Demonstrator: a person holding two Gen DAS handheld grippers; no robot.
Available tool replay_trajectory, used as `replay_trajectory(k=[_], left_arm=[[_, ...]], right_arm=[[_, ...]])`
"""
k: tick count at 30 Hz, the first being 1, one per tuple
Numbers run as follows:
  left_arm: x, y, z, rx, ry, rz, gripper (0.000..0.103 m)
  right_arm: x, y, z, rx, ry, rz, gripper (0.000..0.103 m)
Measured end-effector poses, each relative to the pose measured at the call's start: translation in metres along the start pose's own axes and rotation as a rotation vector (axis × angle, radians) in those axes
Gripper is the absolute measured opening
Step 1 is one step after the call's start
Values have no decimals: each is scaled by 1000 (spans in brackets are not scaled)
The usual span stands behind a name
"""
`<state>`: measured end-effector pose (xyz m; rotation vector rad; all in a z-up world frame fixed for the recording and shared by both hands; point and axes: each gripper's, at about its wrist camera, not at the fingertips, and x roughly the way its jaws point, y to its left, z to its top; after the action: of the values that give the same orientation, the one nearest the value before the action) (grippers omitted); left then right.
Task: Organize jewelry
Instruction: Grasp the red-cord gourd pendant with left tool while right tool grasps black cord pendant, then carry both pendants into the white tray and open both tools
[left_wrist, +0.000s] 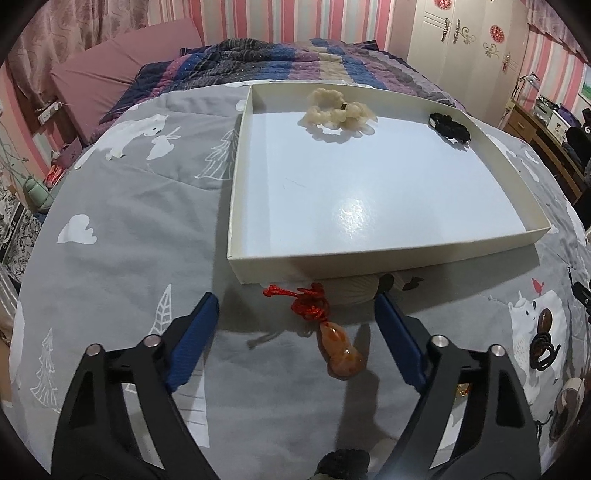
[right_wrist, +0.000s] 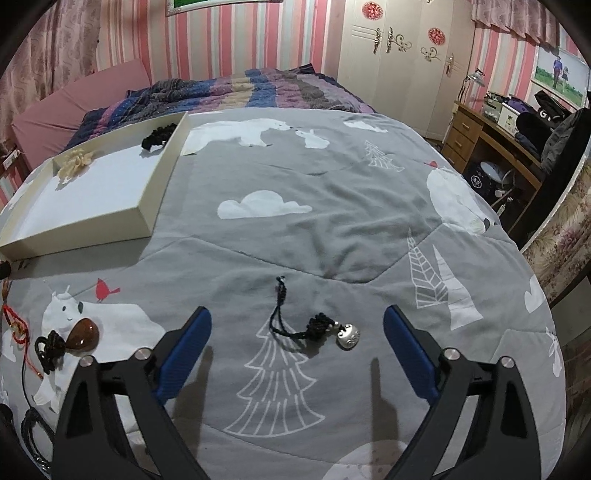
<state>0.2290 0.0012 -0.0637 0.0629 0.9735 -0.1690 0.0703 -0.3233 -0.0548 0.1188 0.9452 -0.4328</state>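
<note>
Both grippers hover spread over pendants on the grey quilt (right_wrist: 332, 229).
The left gripper (left_wrist: 295, 314) straddles the orange gourd pendant (left_wrist: 341, 350) beside the white box (left_wrist: 332, 264); the right gripper (right_wrist: 297, 328) straddles the silver pendant (right_wrist: 349, 336), neither touching.

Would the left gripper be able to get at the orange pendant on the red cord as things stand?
Probably yes: the left gripper is open, and the orange pendant lies uncovered on the quilt between its fingers.
</note>
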Motion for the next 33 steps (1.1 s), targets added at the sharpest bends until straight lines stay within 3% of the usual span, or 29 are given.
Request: replay_trajectory(k=[3, 6, 9, 17, 21, 27, 33], left_arm=[[2, 2, -1, -10, 1, 0, 81], [5, 4, -2, -15, 11, -10, 76], [5, 3, -4, -6, 9, -1, 69], [4, -2, -6, 25, -3, 16, 54], [3, 1, -6, 21, -10, 12, 44], [3, 3, -6, 21, -23, 18, 39], [3, 9, -5, -2, -25, 19, 22]], right_arm=[[5, -3, -1, 12, 24, 11, 66], [10, -3, -2, 12, 36, 7, 59], [10, -3, -2, 11, 31, 5, 45], [10, -4, -1, 12, 30, 11, 38], [11, -9, -1, 39, 30, 6, 25], [13, -7, -1, 30, 24, -3, 20], [13, -7, -1, 34, 20, -7, 17]])
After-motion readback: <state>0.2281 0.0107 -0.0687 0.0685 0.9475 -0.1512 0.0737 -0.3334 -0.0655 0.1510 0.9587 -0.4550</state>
